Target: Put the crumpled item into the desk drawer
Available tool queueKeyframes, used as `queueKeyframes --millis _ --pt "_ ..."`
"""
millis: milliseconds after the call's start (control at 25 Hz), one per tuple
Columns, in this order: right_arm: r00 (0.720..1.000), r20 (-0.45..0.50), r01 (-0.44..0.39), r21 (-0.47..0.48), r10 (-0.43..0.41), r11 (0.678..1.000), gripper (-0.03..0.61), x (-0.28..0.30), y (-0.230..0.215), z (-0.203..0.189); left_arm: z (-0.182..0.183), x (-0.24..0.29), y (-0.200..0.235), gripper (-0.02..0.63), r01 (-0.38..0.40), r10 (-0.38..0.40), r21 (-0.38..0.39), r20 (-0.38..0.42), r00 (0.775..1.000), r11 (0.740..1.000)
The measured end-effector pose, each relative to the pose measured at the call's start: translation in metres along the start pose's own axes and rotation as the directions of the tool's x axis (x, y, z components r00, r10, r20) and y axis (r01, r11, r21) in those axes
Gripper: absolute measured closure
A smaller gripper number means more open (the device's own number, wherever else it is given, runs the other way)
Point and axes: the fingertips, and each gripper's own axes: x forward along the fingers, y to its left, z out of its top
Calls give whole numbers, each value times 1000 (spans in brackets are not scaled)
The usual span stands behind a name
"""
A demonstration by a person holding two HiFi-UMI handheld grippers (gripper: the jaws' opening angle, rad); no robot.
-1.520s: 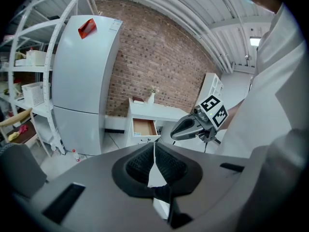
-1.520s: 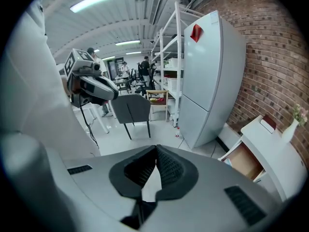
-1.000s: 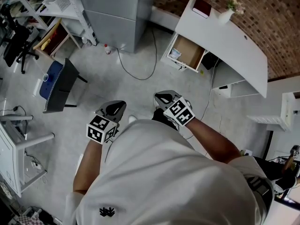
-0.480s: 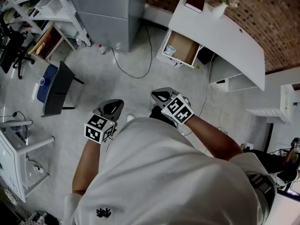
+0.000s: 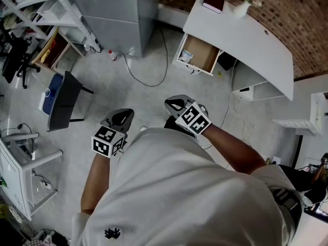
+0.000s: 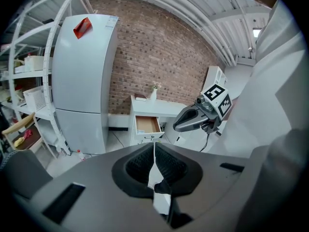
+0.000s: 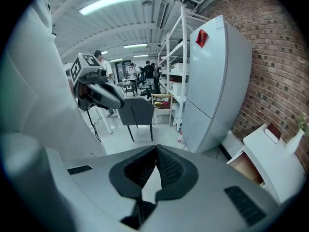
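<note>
desk drawer (image 5: pixel 201 55) open, brown inside; left gripper (image 5: pixel 128 114) and right gripper (image 5: pixel 170 104) clenched, empty.

I wear a white short-sleeved T-shirt (image 5: pixel 179 188), small black logo (image 5: pixel 114 233) at lower left. My left gripper (image 5: pixel 124 114) and right gripper (image 5: pixel 175 104): grey shells, black ribbed pads (image 6: pixel 170 166), black-and-white marker cubes (image 5: pixel 106 140).

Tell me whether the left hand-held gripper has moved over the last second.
No, not noticeably: the left hand-held gripper sits at about the same spot beside the black chair.

Rough red brick wall (image 5: pixel 307 14) behind the smooth white desk (image 5: pixel 241 35), whose open drawer (image 5: pixel 201 54) is lined in matt brown wood
</note>
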Motion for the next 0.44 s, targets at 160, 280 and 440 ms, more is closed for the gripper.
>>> queueKeyframes --millis 160,280,440 --pt "1000 2 -16 -5 16 1000 549 -2 -33 -2 20 27 2 584 -9 9 -8 -8 1000 1000" --pt "1000 3 -23 -6 23 1000 549 -4 -64 -3 38 52 5 584 -9 9 -13 -15 1000 1000" --pt "999 3 -35 -5 35 999 549 -4 -111 -6 68 92 12 584 -6 6 -7 -24 1000 1000"
